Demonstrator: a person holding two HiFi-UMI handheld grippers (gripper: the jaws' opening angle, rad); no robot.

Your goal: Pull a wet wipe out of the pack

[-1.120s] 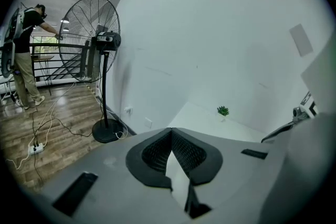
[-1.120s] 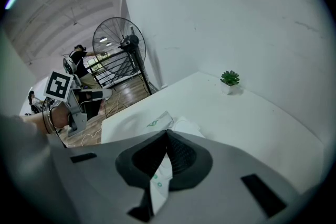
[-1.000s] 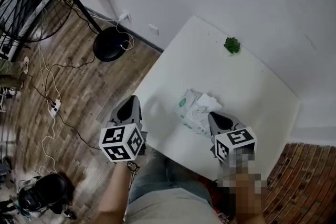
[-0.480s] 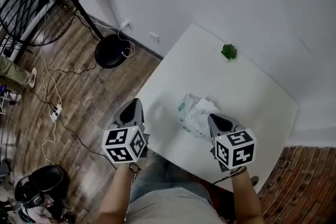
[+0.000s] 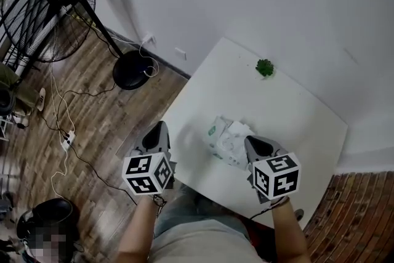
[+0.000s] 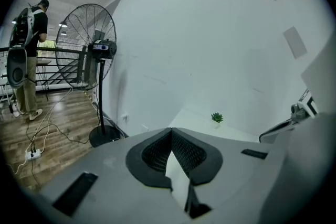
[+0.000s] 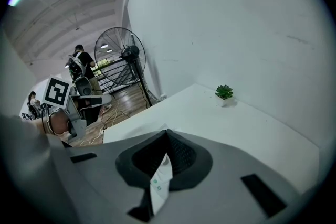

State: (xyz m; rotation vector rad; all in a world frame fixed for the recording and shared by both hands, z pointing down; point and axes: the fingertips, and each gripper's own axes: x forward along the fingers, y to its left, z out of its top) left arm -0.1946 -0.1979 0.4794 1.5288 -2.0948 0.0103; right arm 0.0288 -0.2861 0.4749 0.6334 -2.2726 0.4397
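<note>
Jaws of both grippers are closed, tips meeting. Left gripper (image 5: 158, 128) sits at lower left, beside the table (image 5: 295, 114) edge, over wooden floor (image 5: 92, 126). Right gripper (image 5: 250, 142) sits at lower centre, just beside the wet wipe pack (image 5: 219, 135), whose crumpled wipe (image 5: 239, 130) protrudes. 1 plant (image 5: 265, 67) stands upper right; 1 fan (image 5: 43, 9) upper left.

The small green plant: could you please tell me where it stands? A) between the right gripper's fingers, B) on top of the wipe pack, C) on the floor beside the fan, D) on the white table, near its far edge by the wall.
D: the plant stands on the table close to the edge along the wall, well apart from the wipe pack, which lies nearer the person.
</note>
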